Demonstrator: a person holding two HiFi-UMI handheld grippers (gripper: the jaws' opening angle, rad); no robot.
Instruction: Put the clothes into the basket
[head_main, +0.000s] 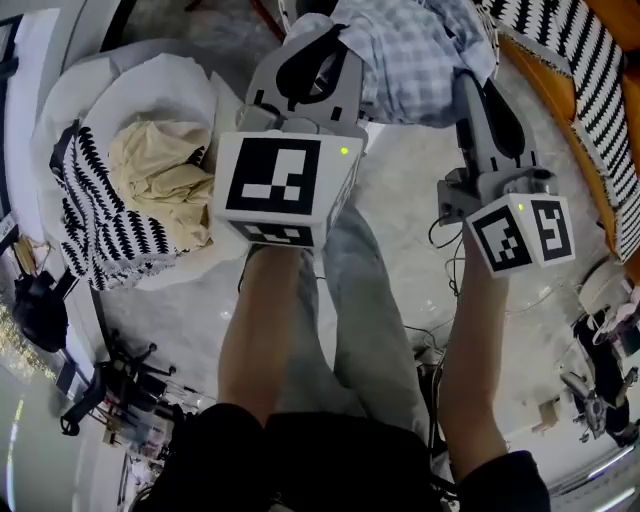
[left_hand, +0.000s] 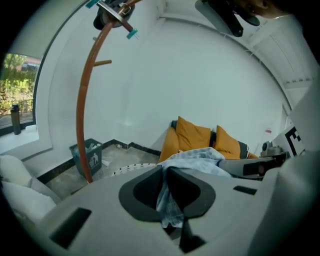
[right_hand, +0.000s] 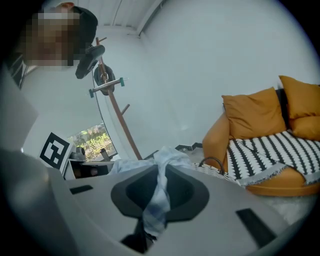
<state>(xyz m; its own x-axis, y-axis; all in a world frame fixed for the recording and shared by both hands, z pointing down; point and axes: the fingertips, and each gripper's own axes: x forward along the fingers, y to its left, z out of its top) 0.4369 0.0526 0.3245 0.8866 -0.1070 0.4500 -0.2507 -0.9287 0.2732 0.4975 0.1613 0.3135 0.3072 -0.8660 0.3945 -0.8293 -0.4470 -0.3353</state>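
L tongs (left_hand: 165, 175) & R tongs (right_hand: 159, 175) clamp checked shirt (head_main: 410, 60).

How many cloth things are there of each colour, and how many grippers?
Blue checked garment: 1
Cream cloth: 1
Black-and-white patterned cloths: 2, one on the white seat, one on the orange sofa
Grippers: 2, left gripper and right gripper, both shut on the blue checked garment
Total: 6
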